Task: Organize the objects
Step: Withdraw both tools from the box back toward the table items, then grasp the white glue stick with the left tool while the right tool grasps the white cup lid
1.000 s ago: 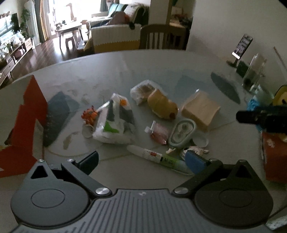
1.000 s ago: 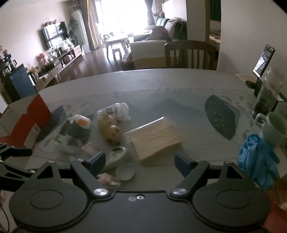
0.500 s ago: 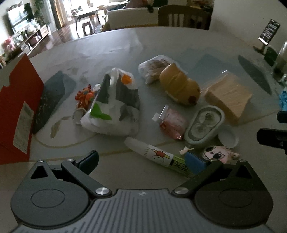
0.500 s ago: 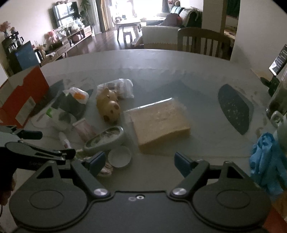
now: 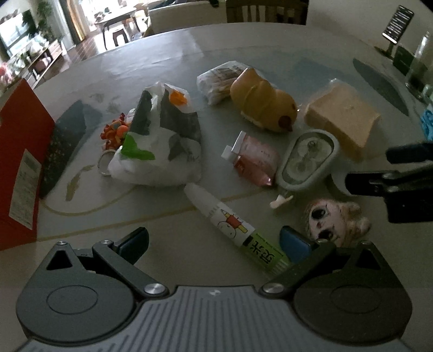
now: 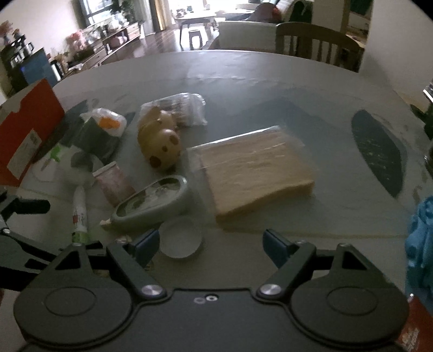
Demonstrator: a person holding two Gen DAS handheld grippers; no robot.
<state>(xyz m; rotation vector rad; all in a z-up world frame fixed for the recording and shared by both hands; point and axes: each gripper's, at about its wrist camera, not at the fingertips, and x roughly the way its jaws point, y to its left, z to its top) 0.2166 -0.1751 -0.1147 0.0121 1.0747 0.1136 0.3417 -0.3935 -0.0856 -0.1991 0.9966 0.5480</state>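
A cluster of small objects lies on the round table (image 5: 162, 62). My left gripper (image 5: 213, 241) is open just above the near end of a white-and-green tube (image 5: 235, 224). Beyond it lie a white printed bag (image 5: 159, 138), an orange keychain toy (image 5: 115, 131), a pink pouch (image 5: 254, 159), a grey oval case (image 5: 307, 159), a yellow plush (image 5: 263, 101), wrapped sliced bread (image 5: 342, 116) and a doll head (image 5: 333, 216). My right gripper (image 6: 211, 243) is open, low over a white cap (image 6: 180, 239), before the bread (image 6: 257, 168) and case (image 6: 151, 201).
A red box (image 5: 19, 162) stands at the left table edge. A clear snack packet (image 5: 220, 80) lies behind the plush. A blue glove (image 6: 419, 235) sits at the right, with a phone stand (image 5: 396, 24) and glass (image 5: 418, 67) far right. A chair (image 6: 314, 40) stands behind the table.
Both grippers have moved forward and lower toward the cluster, so the objects look larger. The right gripper has come closer to the white cap. No object has shifted.
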